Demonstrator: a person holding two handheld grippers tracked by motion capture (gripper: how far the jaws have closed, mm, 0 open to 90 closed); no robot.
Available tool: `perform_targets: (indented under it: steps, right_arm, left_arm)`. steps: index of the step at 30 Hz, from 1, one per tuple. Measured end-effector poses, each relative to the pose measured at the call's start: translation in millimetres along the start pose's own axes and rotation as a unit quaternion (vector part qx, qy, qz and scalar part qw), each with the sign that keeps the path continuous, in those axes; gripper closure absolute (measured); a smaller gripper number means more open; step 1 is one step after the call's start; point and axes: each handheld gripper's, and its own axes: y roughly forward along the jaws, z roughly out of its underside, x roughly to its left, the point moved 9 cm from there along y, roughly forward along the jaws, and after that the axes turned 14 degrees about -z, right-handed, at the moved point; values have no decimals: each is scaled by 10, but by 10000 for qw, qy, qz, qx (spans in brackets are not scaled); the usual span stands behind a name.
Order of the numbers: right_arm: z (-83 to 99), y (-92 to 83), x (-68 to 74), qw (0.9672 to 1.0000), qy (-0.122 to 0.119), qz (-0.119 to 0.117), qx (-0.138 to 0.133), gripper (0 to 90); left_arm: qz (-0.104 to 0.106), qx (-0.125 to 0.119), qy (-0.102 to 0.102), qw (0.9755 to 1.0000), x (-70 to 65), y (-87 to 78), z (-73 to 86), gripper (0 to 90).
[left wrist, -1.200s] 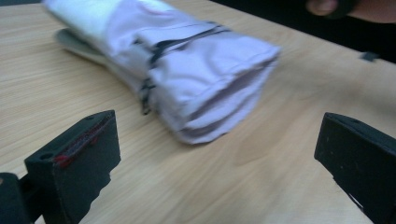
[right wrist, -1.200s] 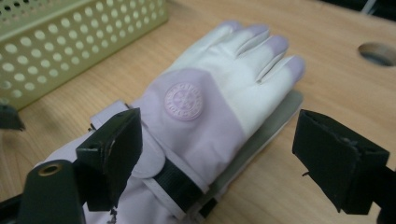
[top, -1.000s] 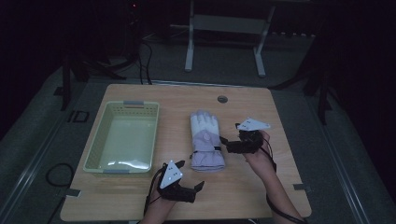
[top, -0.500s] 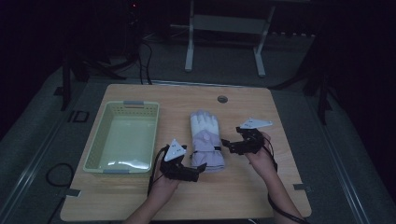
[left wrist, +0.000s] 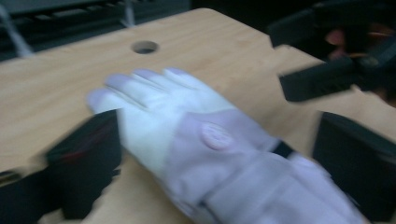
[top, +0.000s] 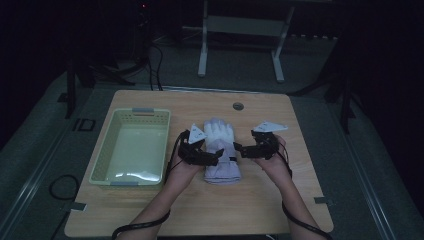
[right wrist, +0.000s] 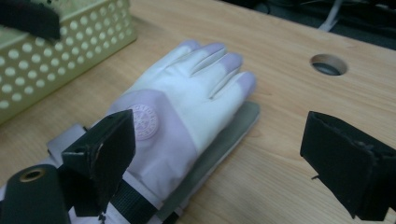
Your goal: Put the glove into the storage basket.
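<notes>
A white and pale-purple glove (top: 218, 134) lies flat mid-table, fingers pointing away from me, cuff toward me. My left gripper (top: 212, 156) is at the glove's left edge near the wrist, and its jaws stand open on either side of the glove (left wrist: 205, 140). At the glove's right edge sits my right gripper (top: 239, 148), also open. In the right gripper view, its left jaw is over the black wrist strap (right wrist: 128, 198) and its right jaw is over bare wood beside the glove (right wrist: 187, 100). A flat grey-green layer (right wrist: 229, 140) shows under the glove.
A pale green perforated basket (top: 102, 157) stands empty at the left of the table (top: 280, 210); its wall (right wrist: 51, 56) is close to the glove. A round hole (top: 238, 106) sits in the tabletop beyond the glove. Cables trail from both grippers toward the front edge.
My left gripper has moved from near the front edge forward and right, up to the glove's left side. The right gripper has stayed beside the glove.
</notes>
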Motion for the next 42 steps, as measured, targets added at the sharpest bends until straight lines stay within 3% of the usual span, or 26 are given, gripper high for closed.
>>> perform_targets:
  steps: [1, 5, 7, 10, 12, 14, 18, 20, 24, 28, 29, 30, 32, 33, 36, 39, 42]
  right_arm:
    - [5, 24, -10, 10000, -16, 84, 11, 108]
    - [37, 110, 5, 9999, 86, -27, -60, 159]
    - [83, 172, 2, 10000, 92, -3, 8, 188]
    - [194, 273, -5, 9996, 207, -11, 205, 224]
    - [295, 340, -29, 9985, 276, 72, 462, 236]
    - [372, 401, -13, 9975, 381, -59, 584, 260]
    - [468, 470, -17, 9949, 657, -238, 732, 301]
    - [511, 493, -27, 9937, 631, -273, 880, 295]
    - [569, 557, -32, 9885, 885, -522, 1110, 298]
    - [618, 587, -52, 9756, 1538, -963, 1233, 369]
    - [623, 595, -32, 9705, 1692, -1213, 1217, 467]
    - [623, 595, -32, 9705, 1692, -1213, 1217, 467]
    - [624, 603, -9, 9680, 1757, -1338, 1194, 561]
    - [619, 601, 6, 9691, 1698, -1337, 1186, 592]
    - [603, 593, 34, 9733, 1513, -1221, 1218, 656]
    - [583, 591, 52, 9759, 1415, -1097, 1245, 716]
    - [569, 584, 77, 9789, 1298, -980, 1237, 755]
  left_arm:
    - [-66, 37, -85, 9999, 27, 23, 3, 115]
    - [-70, 286, -360, 9989, 83, 109, 93, 121]
    - [-171, 460, -396, 9980, 112, 160, 177, 146]
    - [-56, 765, -532, 9956, 109, 246, 325, 152]
    - [-134, 1076, -473, 9930, 107, 310, 446, 208]
    - [-114, 1263, -493, 9907, 111, 353, 530, 215]
    - [40, 1492, -694, 9864, 113, 428, 637, 230]
    - [240, 1622, -874, 9826, 110, 469, 693, 230]
    - [503, 1757, -1026, 9778, 117, 515, 757, 232]
    - [667, 1808, -1105, 9750, 89, 525, 773, 273]
    - [774, 1795, -1160, 9738, 66, 524, 770, 376]
    - [845, 1776, -1137, 9739, 51, 520, 769, 376]
    - [1043, 1788, -1147, 9716, 7, 503, 753, 507]
    - [998, 1773, -1075, 9732, -7, 497, 743, 571]
    - [971, 1816, -958, 9739, -30, 489, 724, 646]
    - [1014, 1844, -1033, 9722, -28, 492, 714, 715]
    - [1005, 1747, -937, 9750, -40, 476, 700, 772]
